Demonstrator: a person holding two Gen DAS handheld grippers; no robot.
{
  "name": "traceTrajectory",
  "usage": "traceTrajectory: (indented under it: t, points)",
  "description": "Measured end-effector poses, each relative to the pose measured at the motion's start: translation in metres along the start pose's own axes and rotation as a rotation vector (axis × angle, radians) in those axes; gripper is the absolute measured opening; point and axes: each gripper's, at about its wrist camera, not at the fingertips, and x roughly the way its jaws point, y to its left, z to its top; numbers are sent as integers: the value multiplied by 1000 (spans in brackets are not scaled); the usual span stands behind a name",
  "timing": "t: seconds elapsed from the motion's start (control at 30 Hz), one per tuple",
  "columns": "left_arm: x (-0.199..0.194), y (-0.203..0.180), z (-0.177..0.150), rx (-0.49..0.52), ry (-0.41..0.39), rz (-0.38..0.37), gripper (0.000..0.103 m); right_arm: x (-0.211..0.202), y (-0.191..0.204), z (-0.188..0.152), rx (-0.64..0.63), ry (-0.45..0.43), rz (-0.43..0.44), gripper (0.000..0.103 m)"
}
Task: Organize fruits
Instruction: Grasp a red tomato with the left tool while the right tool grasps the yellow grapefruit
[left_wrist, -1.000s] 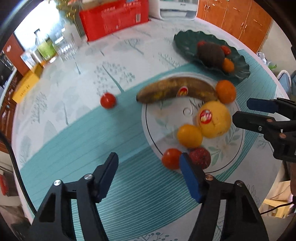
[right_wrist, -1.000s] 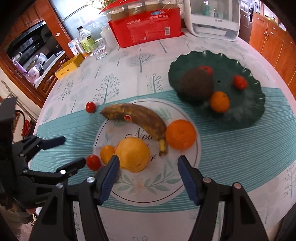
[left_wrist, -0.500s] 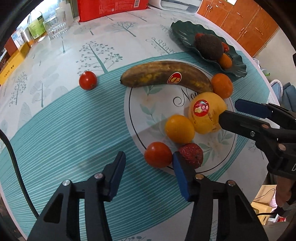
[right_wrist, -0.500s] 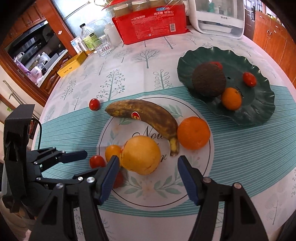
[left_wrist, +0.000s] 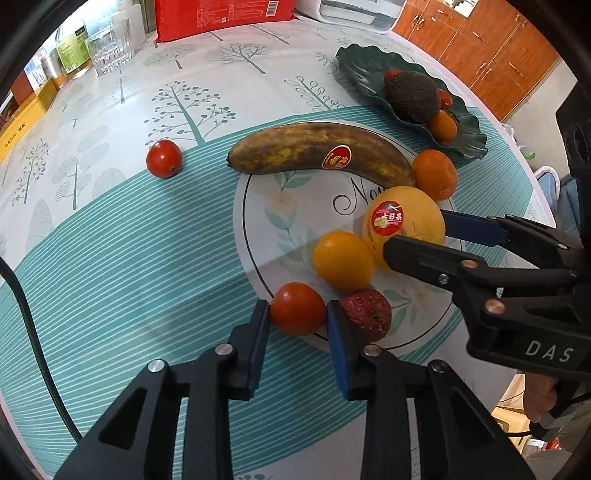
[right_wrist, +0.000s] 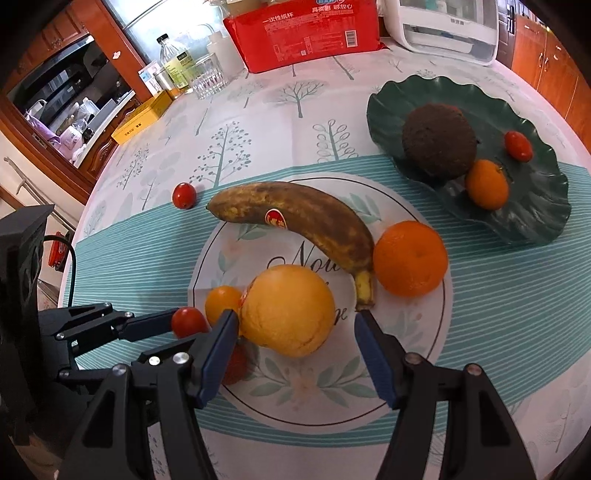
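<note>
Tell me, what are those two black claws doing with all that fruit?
A person holds a gripper in each hand and is sorting fruit on the table. The left gripper has just been closing, and its pads now pinch a tomato at the edge of the white plate. The right gripper is open, its fingers on either side of the big yellow fruit but not squeezing it. Some fruit already sits on the green plate.
</note>
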Motion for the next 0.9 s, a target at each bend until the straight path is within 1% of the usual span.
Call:
traceTrajectory:
  t: [0.17,0.2,0.27,0.33,0.57,0.73,0.9]
  points:
    - [1,0,1,-14,-1,-10,29,7,-1,1,19,14,14,65]
    - [1,0,1,-18,-1,-10,29,8,-2,1,24,13,22,64]
    - [0,0,1,-22,-2,-10,29,8,-3,2,31,4,48,57]
    - [0,0,0,-27,-2,-12,29,8,-1,3,23,0,42,55]
    - [-1,1,-2,-35,-1,-17,29,3,3,-2,-19,-17,-4,54]
    - [-8,2,-1,-39,-7,-13,29,-6,3,-4,-27,-29,-5,54]
    - [-24,-3,5,-27,-32,-3,28,-21,3,-4,-43,-53,-10,54]
